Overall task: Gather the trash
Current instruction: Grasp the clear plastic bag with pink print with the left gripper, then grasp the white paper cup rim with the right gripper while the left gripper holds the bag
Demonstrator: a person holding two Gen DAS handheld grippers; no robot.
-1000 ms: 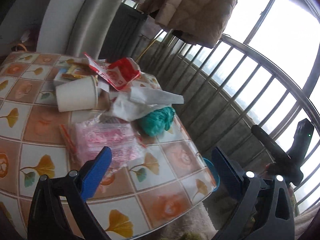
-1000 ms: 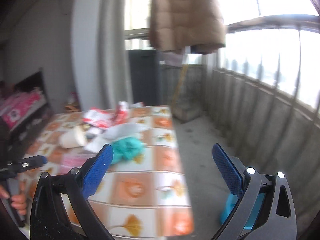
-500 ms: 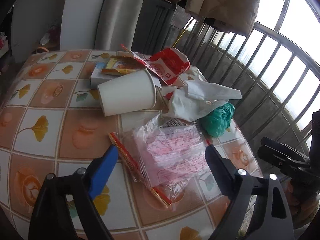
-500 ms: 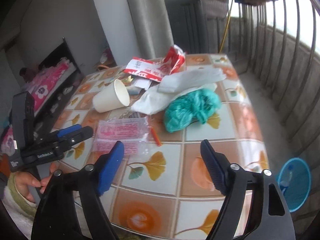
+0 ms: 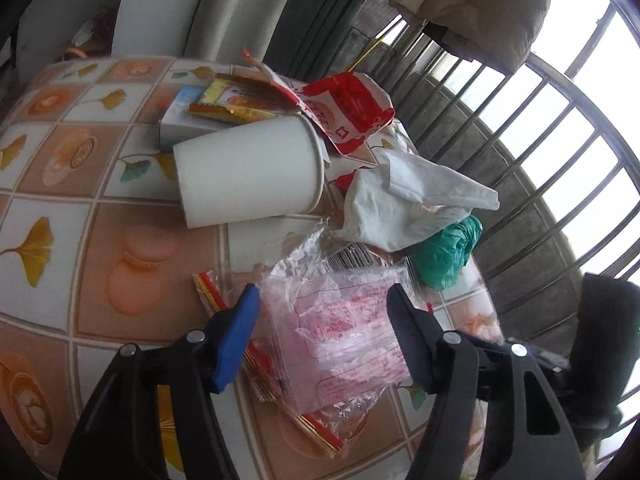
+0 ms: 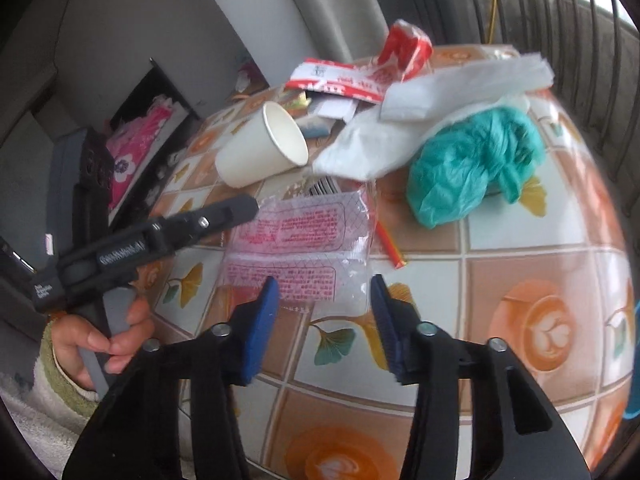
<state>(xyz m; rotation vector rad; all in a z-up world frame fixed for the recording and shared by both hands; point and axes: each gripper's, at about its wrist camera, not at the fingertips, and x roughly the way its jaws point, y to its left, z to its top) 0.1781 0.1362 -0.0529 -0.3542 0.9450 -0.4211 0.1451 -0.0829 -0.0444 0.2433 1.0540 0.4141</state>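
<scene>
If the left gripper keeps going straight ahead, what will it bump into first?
Most likely the clear pink-printed plastic bag: it already lies between the open fingers of the left gripper. Whether they touch it, I cannot tell.

1. My left gripper [image 5: 324, 320] straddles the clear wrapper [image 5: 340, 340] — whether the pads touch the film, I cannot tell.
2. The paper cup [image 5: 248, 176] hides most of the small box [image 5: 176, 116] behind it.
3. The white bag [image 6: 400, 136] covers the far part of the teal bag [image 6: 472, 168], which is blurred.
4. The blue bin [image 6: 634, 400] is cut off at the right edge.
5. Print on the wrapper is too small to read.
6. My sleeve [image 6: 36, 404] runs off the near left edge.
</scene>
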